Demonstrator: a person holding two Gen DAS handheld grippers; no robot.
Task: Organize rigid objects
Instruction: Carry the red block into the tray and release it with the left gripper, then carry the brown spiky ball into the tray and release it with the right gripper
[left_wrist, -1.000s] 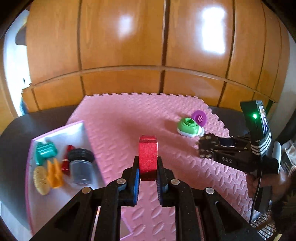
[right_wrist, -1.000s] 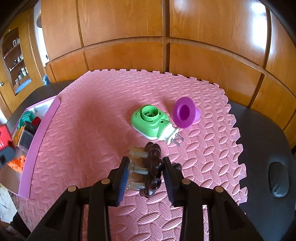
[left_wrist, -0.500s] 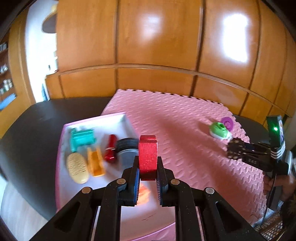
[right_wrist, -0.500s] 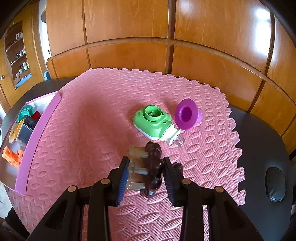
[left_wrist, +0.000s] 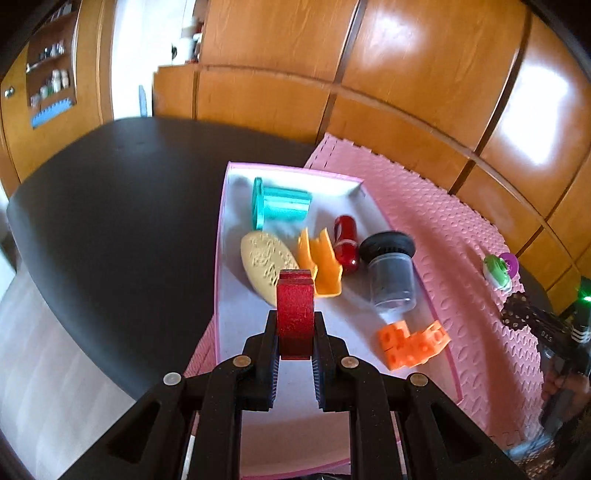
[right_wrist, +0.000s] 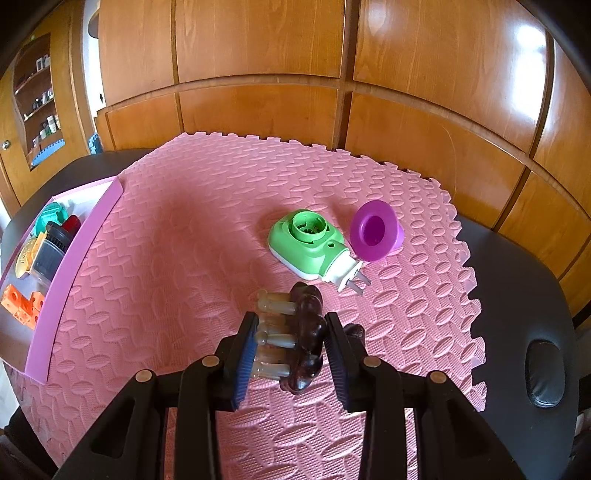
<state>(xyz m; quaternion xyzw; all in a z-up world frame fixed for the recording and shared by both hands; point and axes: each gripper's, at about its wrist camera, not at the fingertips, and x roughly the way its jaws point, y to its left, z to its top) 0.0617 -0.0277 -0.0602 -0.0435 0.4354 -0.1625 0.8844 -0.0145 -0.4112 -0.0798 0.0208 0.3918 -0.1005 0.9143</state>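
Left gripper (left_wrist: 295, 354), clamped on an upright red block (left_wrist: 295, 314), hangs over the near half of the pink-rimmed tray (left_wrist: 221, 258); bare tray floor lies directly below and toward the lower centre of the frame, the likely drop spot. Right gripper (right_wrist: 291, 354) holds a dark brush (right_wrist: 303, 336), bristles pointing left, above the pink mat (right_wrist: 184, 221). The tray lies at its far left; a green plug (right_wrist: 310, 243) and purple cup (right_wrist: 373, 230) remain on the mat.

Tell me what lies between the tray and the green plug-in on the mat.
Nothing: bare pink mat separates the tray from the green plug-in, shown in the right wrist view.
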